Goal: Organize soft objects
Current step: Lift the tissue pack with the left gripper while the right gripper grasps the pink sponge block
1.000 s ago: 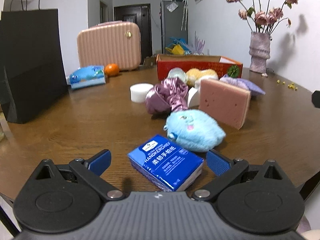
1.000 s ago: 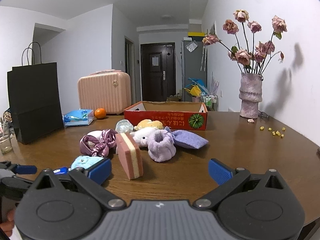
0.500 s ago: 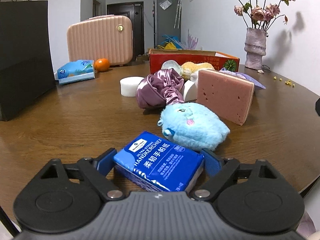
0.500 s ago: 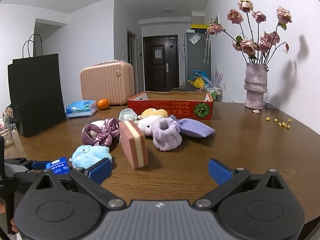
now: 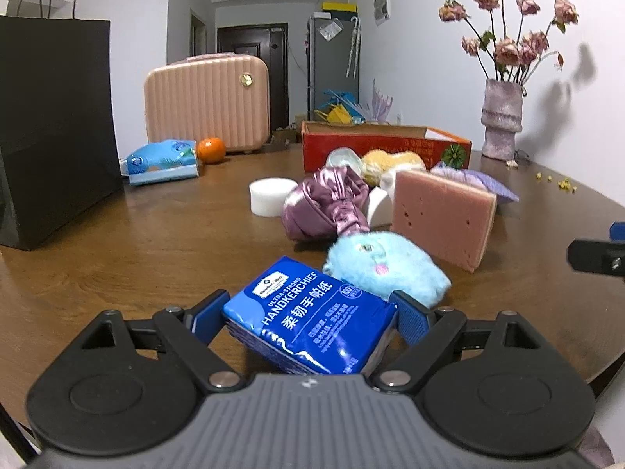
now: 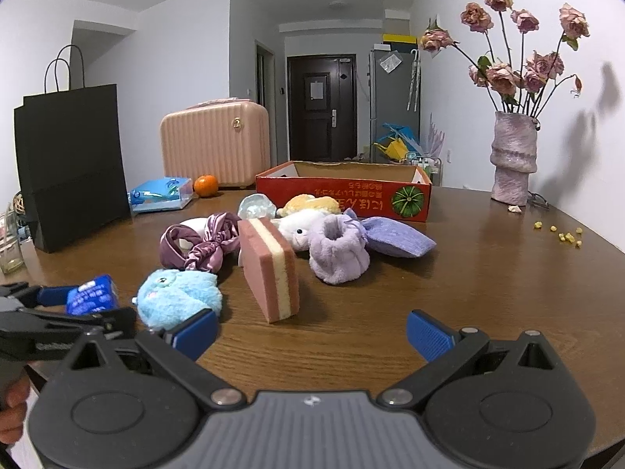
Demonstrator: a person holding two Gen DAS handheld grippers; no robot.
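My left gripper [image 5: 308, 312] is shut on a blue handkerchief tissue pack [image 5: 312, 320] and holds it tilted just above the table; the pack also shows in the right wrist view [image 6: 91, 295]. A light blue plush [image 5: 384, 269] lies right behind it. A purple satin scrunchie [image 5: 328, 203], a pink sponge [image 5: 441, 215] and several other soft toys lie before the red cardboard box [image 5: 383, 150]. My right gripper [image 6: 310, 330] is open and empty, near the pink sponge [image 6: 269, 269] and the blue plush [image 6: 177, 297].
A black paper bag [image 5: 54, 129] stands at the left. A pink suitcase [image 5: 207, 103], an orange [image 5: 211, 149] and a blue wipes pack [image 5: 162, 160] sit at the back. A vase of dried roses [image 6: 511, 156] stands at the right. A white foam disc [image 5: 271, 195] lies mid-table.
My left gripper moved forward around the tissue pack, shut on it and lifted it slightly. My right gripper stayed open and drifted a little.
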